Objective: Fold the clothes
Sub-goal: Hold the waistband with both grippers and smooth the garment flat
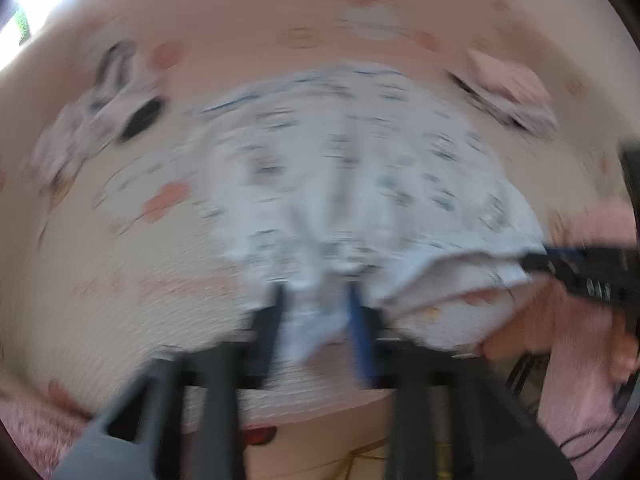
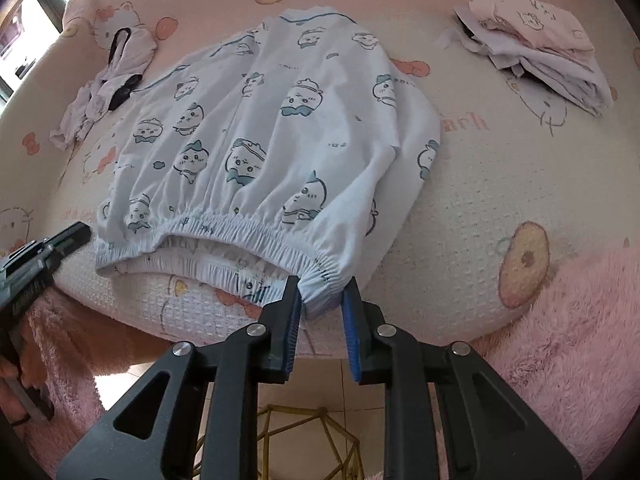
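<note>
A white garment printed with blue cartoon figures lies flat on the bed, its elastic band at the near edge. My right gripper is shut on the band's right corner, which bunches between the blue pads. My left gripper sits just beside the band's left corner in the right wrist view. The left wrist view is heavily blurred. There the white garment runs down between the fingers of the left gripper, and its grip is unclear. The right gripper shows at the right edge, on the cloth.
The pink cartoon-print sheet covers the bed. A stack of folded clothes lies far right. A crumpled pale and black garment lies far left. Pink fluffy fabric hangs at the bed's near edge, and a gold wire frame stands on the floor below.
</note>
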A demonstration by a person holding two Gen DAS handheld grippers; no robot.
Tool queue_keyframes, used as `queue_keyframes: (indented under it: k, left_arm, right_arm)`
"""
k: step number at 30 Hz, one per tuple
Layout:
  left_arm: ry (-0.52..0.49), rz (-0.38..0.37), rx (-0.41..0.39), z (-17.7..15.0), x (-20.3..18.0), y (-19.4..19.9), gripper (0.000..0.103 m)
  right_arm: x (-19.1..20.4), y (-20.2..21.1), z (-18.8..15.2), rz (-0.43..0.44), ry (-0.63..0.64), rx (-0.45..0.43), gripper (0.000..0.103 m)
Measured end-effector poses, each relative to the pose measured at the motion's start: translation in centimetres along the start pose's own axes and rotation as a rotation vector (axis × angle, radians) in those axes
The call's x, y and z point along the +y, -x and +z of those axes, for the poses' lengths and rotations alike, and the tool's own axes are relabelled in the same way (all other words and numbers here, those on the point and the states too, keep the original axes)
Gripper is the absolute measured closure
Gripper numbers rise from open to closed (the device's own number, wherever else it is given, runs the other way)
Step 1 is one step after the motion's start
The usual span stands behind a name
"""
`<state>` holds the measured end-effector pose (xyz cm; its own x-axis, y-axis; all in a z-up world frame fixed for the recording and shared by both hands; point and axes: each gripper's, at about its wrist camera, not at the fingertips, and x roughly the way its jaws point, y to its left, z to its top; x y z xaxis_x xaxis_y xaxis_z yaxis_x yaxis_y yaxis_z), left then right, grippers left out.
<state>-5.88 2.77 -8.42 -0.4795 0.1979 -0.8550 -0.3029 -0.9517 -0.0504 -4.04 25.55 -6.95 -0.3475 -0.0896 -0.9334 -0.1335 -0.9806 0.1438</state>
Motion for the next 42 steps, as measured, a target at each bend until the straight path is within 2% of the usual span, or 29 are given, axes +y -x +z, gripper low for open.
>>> queue_keyframes:
  k: [2, 4, 10, 11, 13, 14, 15, 16, 17, 20, 23, 30, 35, 37, 39, 40, 41, 42]
  left_arm:
    - [-0.079, -0.009, 0.002, 0.2, -2.0, -0.8, 0.055]
    - [-0.145, -0.008, 0.002, 0.4, -3.4, -1.7, 0.055]
    - [-0.211, 0.007, 0.016, 2.0, -5.6, -3.8, 0.055]
    - [-0.22, 0.012, 0.017, 2.2, -6.0, -4.0, 0.057]
    - [-0.223, 0.031, 0.005, 2.3, -6.4, -3.9, 0.073]
    - [-0.22, 0.039, -0.005, 2.2, -6.4, -3.7, 0.086]
    - [-0.217, 0.047, -0.016, 2.2, -6.4, -3.5, 0.093]
    - [-0.214, 0.054, -0.026, 2.2, -6.4, -3.3, 0.094]
    - [-0.211, 0.062, -0.036, 2.2, -6.4, -3.2, 0.097]
    - [-0.201, 0.081, -0.067, 2.1, -6.4, -2.5, 0.097]
    - [-0.182, 0.046, -0.088, 1.9, -5.8, -0.9, 0.097]
    - [-0.174, 0.028, -0.035, 0.1, -5.5, -0.8, 0.097]
    - [-0.165, 0.001, 0.018, -0.1, -5.4, -2.4, 0.097]
    - [-0.144, -0.021, 0.046, -0.1, -5.2, -2.9, 0.094]
    - [-0.1, -0.076, 0.088, 0.0, -4.4, -3.3, 0.079]
    - [-0.07, -0.107, 0.094, 0.1, -3.9, -3.1, 0.075]
    - [-0.035, -0.129, 0.099, 0.1, -3.2, -2.9, 0.072]
    - [0.005, -0.135, 0.103, 0.1, -2.4, -2.7, 0.072]
  right_arm:
    - [-0.3, 0.0, 0.1, 0.0, -0.013, 0.005, 0.082]
    - [-0.5, -0.3, 0.1, -0.014, -0.026, 0.015, 0.076]
    - [-0.1, -0.5, 0.3, -0.026, 0.005, 0.013, 0.075]
    - [0.1, -0.7, 0.3, -0.029, 0.017, 0.015, 0.071]
    - [0.5, -1.1, 0.3, -0.041, 0.042, 0.022, 0.071]
    - [0.5, -1.5, 0.3, -0.055, 0.052, 0.031, 0.072]
    - [0.5, -1.7, 0.3, -0.062, 0.059, 0.034, 0.077]
    - [0.6, -1.7, 0.2, -0.061, 0.065, 0.032, 0.084]
    - [0.6, -1.3, 0.3, -0.05, 0.068, 0.019, 0.084]
    - [0.7, 0.2, 0.2, -0.035, 0.081, -0.025, 0.085]
    - [0.3, 1.4, 0.1, -0.009, 0.065, -0.047, 0.085]
    - [-0.2, 2.8, -0.6, 0.049, 0.053, -0.042, 0.085]
    - [0.1, 1.0, -0.7, 0.047, 0.034, 0.01, 0.084]
    - [0.2, 0.5, -0.8, 0.042, 0.037, 0.03, 0.084]
    - [0.3, -0.3, -1.0, 0.036, 0.039, 0.069, 0.083]
    - [0.1, -0.9, -1.1, 0.031, 0.032, 0.101, 0.082]
    - [-0.1, -1.6, -1.3, 0.034, 0.019, 0.138, 0.074]
    - [-0.5, -2.2, -1.5, 0.05, -0.002, 0.182, 0.071]
